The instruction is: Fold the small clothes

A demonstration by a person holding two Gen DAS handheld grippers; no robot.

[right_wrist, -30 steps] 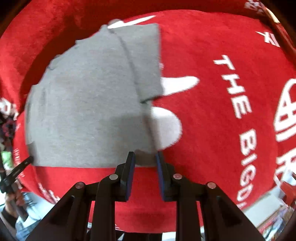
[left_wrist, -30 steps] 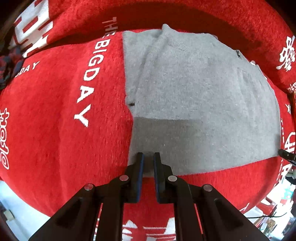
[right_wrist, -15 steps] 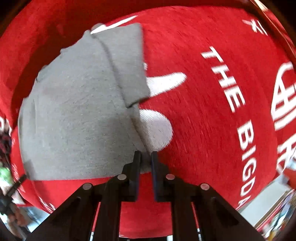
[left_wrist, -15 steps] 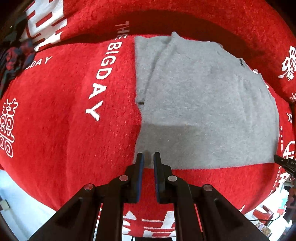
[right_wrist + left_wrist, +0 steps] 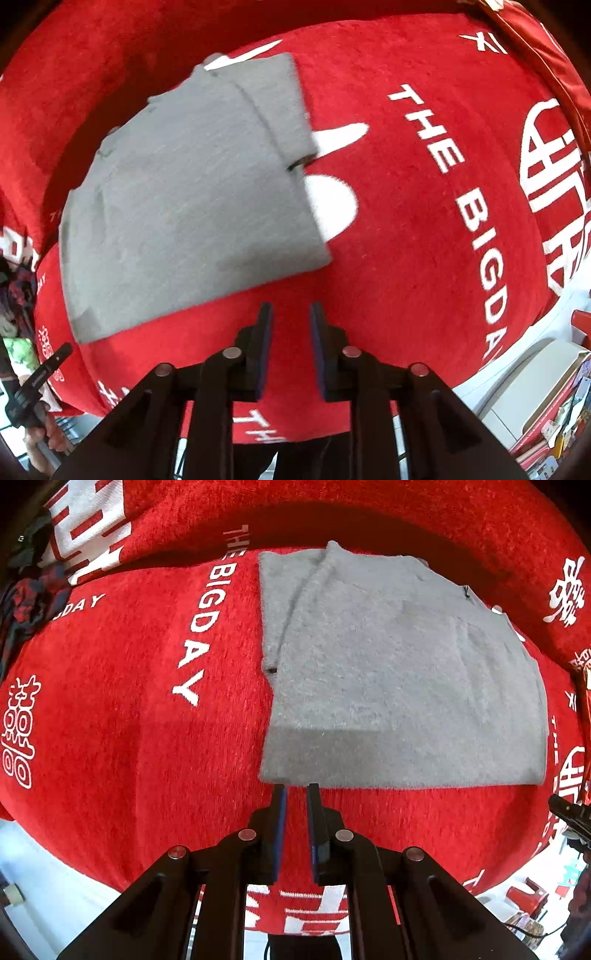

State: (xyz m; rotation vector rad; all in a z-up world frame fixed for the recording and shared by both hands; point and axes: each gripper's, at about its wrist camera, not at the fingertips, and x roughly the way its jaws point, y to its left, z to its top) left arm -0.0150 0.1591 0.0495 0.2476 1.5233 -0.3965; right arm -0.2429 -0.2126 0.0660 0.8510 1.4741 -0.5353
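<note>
Left wrist view: my left gripper hangs just before the near edge of the grey cloth, close to its left corner. The jaws stand a little apart, with only a narrow gap, and nothing is between them; I see red fabric through the gap. The cloth lies flat on the red cover with white letters, which is spread over the desk. It looks already folded: the shape is nearly a rectangle, the near edge is straight, and one flap lies turned in along the left side. At the far left edge of this view a dark checked garment lies in a heap, so I think more pieces wait for folding.

In the right wrist view, the cloth is up and to the left of my right gripper, near it but not touching. Here the jaws are open wider, also empty, and they point at the bare cover. On this side a turned-in layer is visible along the right edge of the cloth too.

My judgement: both side folds are done. What is left is maybe one more fold, far edge to near edge or across, to make it smaller, and then putting it aside.
</note>
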